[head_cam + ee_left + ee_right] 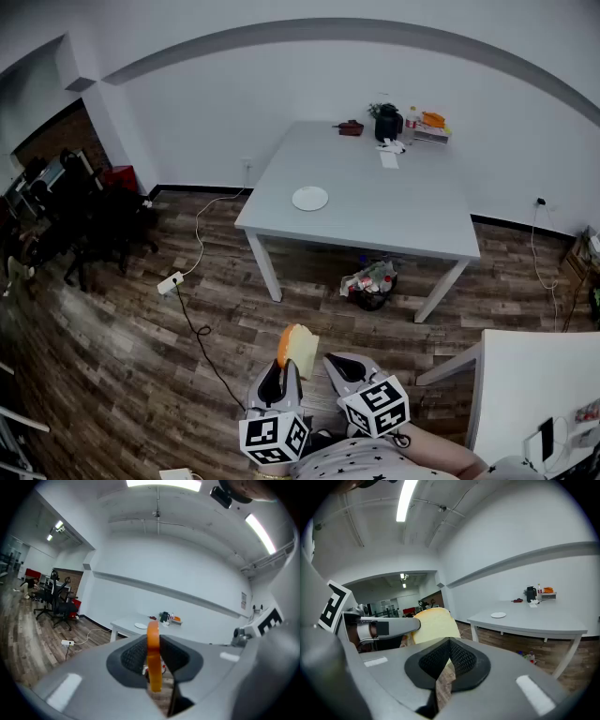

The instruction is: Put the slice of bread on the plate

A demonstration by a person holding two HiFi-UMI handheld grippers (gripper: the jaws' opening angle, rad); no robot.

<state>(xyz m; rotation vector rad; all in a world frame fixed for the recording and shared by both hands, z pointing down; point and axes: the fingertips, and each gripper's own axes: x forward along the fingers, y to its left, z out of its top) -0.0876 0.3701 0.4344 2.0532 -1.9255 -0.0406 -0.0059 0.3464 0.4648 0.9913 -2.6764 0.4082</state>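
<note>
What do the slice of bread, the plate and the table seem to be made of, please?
Slice of bread: pale yellow matte face with an orange crust edge; real bread or a foam imitation, I cannot tell.
Plate: plain white and smooth, probably ceramic or plastic.
Table: even light grey matte top, likely laminate or painted board.
</note>
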